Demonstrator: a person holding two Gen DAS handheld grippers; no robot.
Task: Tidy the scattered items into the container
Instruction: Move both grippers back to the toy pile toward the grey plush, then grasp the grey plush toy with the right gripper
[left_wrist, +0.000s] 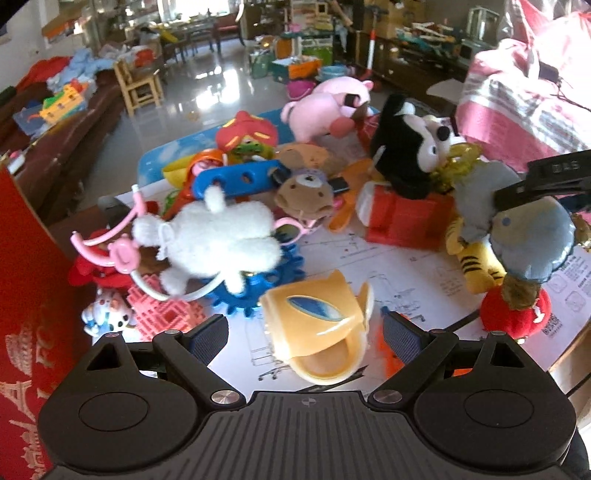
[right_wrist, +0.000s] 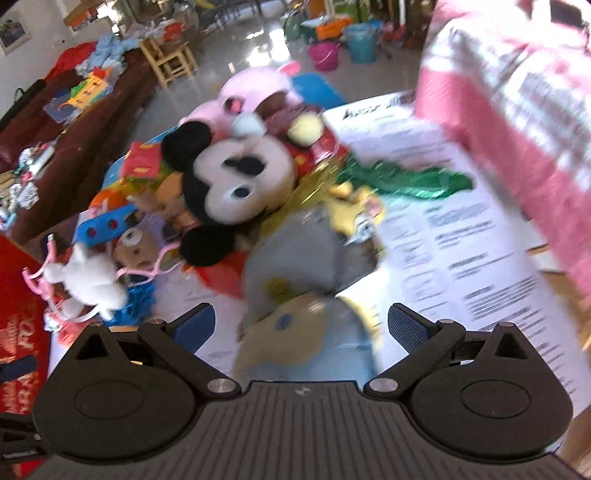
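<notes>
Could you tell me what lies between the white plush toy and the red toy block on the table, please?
In the left wrist view, a small brown bear plush lies between the white plush toy and the red toy block, with pink glasses beneath it and bare printed paper nearer the camera.

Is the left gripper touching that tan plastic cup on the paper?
Apart. In the left wrist view the tan plastic cup lies between the open left gripper fingers, white paper visible on both sides.

Motion blur is smearing the grey plush (right_wrist: 295, 254) between the right tongs (right_wrist: 301, 325), leaving its contact with them unclear. The printed sheet's (right_wrist: 476, 273) text is blurring beyond them, while the frame edge is cutting off the red container (left_wrist: 26, 295) left of the left tongs (left_wrist: 304, 328).
</notes>
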